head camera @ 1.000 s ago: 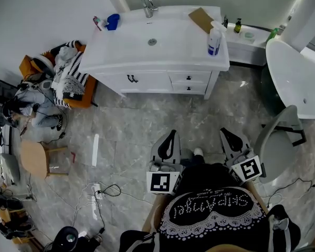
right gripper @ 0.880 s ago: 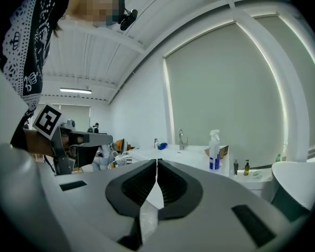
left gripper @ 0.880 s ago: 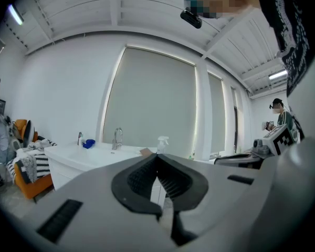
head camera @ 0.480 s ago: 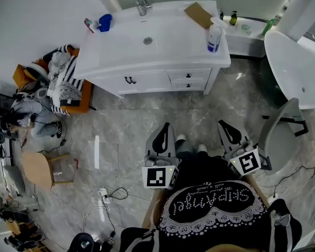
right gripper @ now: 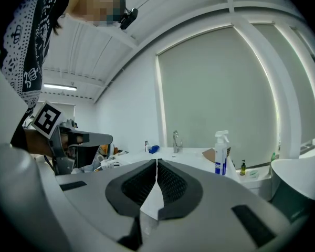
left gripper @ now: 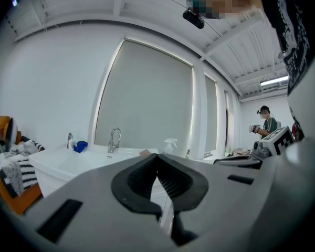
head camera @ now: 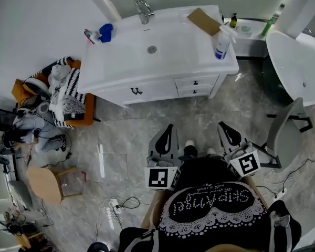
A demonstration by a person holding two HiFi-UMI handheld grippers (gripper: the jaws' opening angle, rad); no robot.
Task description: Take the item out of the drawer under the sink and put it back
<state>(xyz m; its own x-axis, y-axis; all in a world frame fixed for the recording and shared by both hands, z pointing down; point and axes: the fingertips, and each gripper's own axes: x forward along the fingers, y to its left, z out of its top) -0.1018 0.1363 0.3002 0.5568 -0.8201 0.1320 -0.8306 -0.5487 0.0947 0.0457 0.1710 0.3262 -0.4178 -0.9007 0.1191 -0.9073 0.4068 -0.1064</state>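
Observation:
The white sink vanity [head camera: 163, 56] stands at the top of the head view. Under its right side are two small drawers [head camera: 196, 83], both closed, so whatever is inside is hidden. A cabinet door with dark handles [head camera: 136, 91] sits to their left. My left gripper [head camera: 169, 127] and right gripper [head camera: 222, 125] are held side by side over the marble floor, well short of the vanity and pointing toward it. Each is shut with nothing between its pads. The left gripper [left gripper: 157, 155] view looks across at the sink; the right gripper [right gripper: 157, 161] view does the same.
On the countertop are a spray bottle [head camera: 221, 42], a brown card [head camera: 203, 20], a blue item [head camera: 106, 32] and the faucet [head camera: 142, 7]. An orange chair piled with clothes [head camera: 65, 91] stands left of the vanity, and a grey chair [head camera: 281, 133] and a white tub [head camera: 299, 62] are at the right. Cables [head camera: 121, 203] lie on the floor.
Both grippers and the person have moved forward toward the vanity, which now sits larger and lower in the head view. Jaws stayed shut.

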